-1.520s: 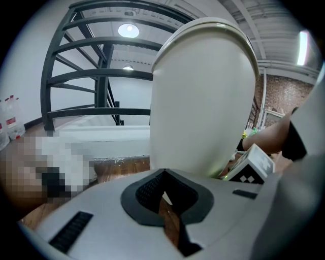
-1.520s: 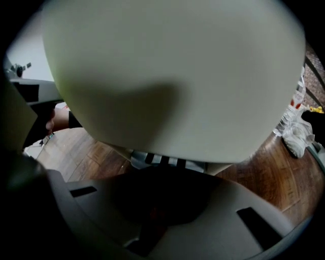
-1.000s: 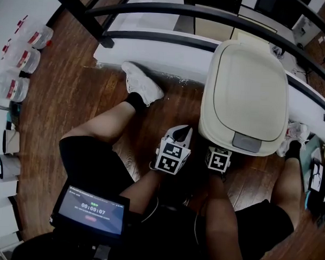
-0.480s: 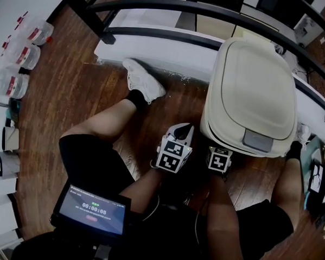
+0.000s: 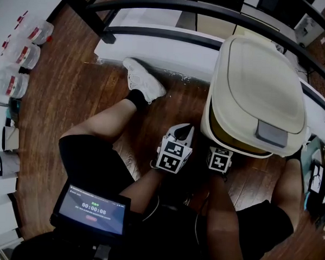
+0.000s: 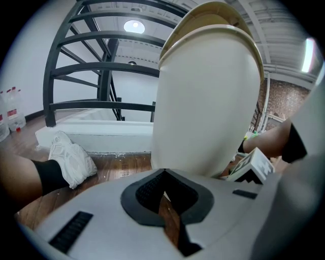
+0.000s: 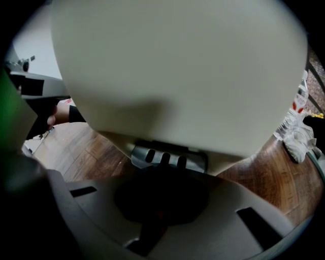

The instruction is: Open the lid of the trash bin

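A cream pedal trash bin (image 5: 219,127) stands on the wood floor between the person's legs. Its lid (image 5: 260,85) is tilted up at the front, leaving a dark gap under the grey lid tab (image 5: 271,133). In the left gripper view the raised lid (image 6: 210,12) shows above the bin body (image 6: 203,101). My right gripper (image 7: 161,175) is shut, its tips down at the grey foot pedal (image 7: 168,158) at the bin's base; from the head view only its marker cube (image 5: 219,159) shows. My left gripper (image 5: 182,133) is shut and holds nothing, just left of the bin.
A white shoe (image 5: 143,82) and leg lie left of the bin, another shoe (image 7: 297,134) to its right. A black railing (image 5: 158,12) and white ledge (image 5: 156,50) run behind. Water bottles (image 5: 20,54) stand far left. A timer screen (image 5: 92,210) sits near my lap.
The bin's lid has swung upward at its front edge, opening a gap over the rim. Both grippers have stayed almost where they were.
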